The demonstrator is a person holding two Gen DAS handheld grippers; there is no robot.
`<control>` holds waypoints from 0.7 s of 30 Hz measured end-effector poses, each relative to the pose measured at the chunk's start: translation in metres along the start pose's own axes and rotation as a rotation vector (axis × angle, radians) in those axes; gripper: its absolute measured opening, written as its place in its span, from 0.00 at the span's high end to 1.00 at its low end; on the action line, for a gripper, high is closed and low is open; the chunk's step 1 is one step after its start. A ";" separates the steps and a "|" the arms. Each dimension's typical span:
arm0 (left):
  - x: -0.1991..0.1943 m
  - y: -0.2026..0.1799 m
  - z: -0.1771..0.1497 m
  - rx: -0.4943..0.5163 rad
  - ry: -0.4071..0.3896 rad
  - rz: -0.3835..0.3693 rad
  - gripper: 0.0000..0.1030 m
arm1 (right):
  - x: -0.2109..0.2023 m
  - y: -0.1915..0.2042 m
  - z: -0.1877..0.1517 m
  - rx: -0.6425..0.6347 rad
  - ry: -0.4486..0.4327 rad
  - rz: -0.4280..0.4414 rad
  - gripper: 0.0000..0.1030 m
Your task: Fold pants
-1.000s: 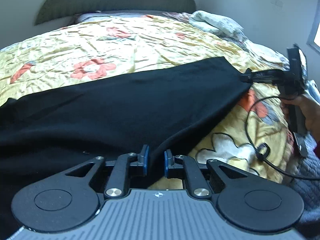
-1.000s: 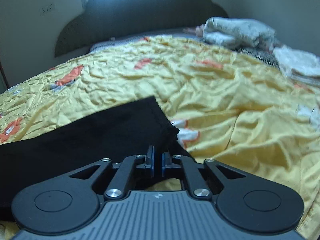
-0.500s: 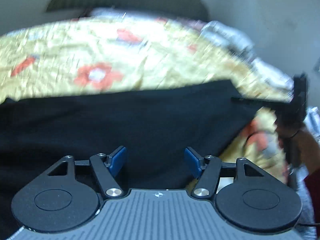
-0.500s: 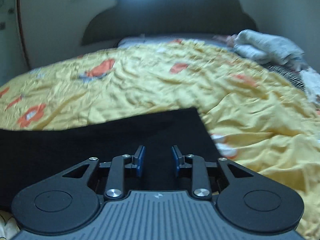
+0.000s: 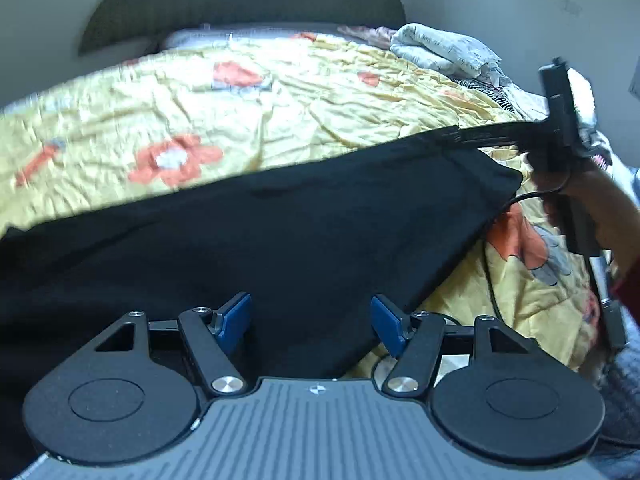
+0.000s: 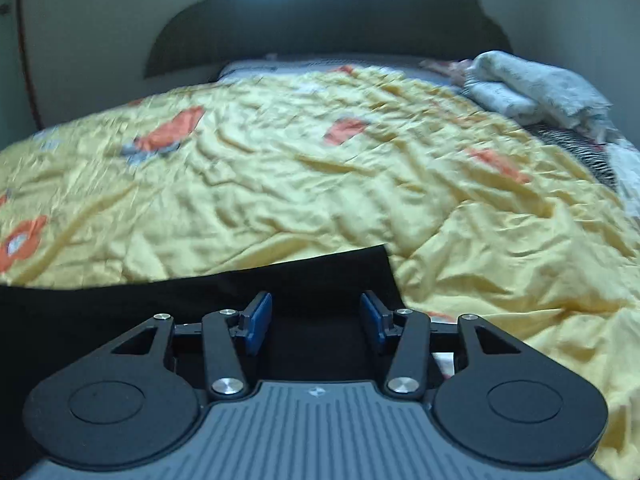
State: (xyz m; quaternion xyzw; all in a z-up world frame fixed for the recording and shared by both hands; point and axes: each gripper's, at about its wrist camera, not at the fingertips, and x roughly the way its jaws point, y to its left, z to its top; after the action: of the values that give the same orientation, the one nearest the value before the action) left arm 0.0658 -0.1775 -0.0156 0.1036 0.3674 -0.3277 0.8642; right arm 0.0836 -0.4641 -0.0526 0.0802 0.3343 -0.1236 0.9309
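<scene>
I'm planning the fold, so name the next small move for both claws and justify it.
Probably lower both claws onto the black pants and close on the near edge. The left claw and right claw both stand open with nothing between their pads, and the pants lie flat across the yellow floral quilt.

- I see the pants (image 5: 288, 240), plain black cloth, lying spread flat across a yellow flowered bedspread (image 5: 280, 96).
- In my left view they run as one wide dark band from the left edge toward the right, narrowing to a corner at the right end.
- In my right view their straight far edge ends in a square corner.
</scene>
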 end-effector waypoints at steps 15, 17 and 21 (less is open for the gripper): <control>0.016 -0.022 0.010 0.052 -0.049 0.029 0.24 | -0.087 0.004 -0.043 0.031 -0.029 0.156 0.37; 0.013 -0.022 0.014 0.037 -0.073 0.033 0.23 | -0.093 -0.012 -0.050 0.216 0.002 0.327 0.37; 0.016 -0.017 0.020 -0.008 -0.076 0.032 0.23 | -0.088 -0.003 -0.070 0.339 0.110 0.482 0.37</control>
State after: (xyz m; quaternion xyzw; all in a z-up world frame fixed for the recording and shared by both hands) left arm 0.0742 -0.2069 -0.0113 0.0935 0.3339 -0.3163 0.8830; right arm -0.0258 -0.4353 -0.0498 0.3181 0.3302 0.0516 0.8872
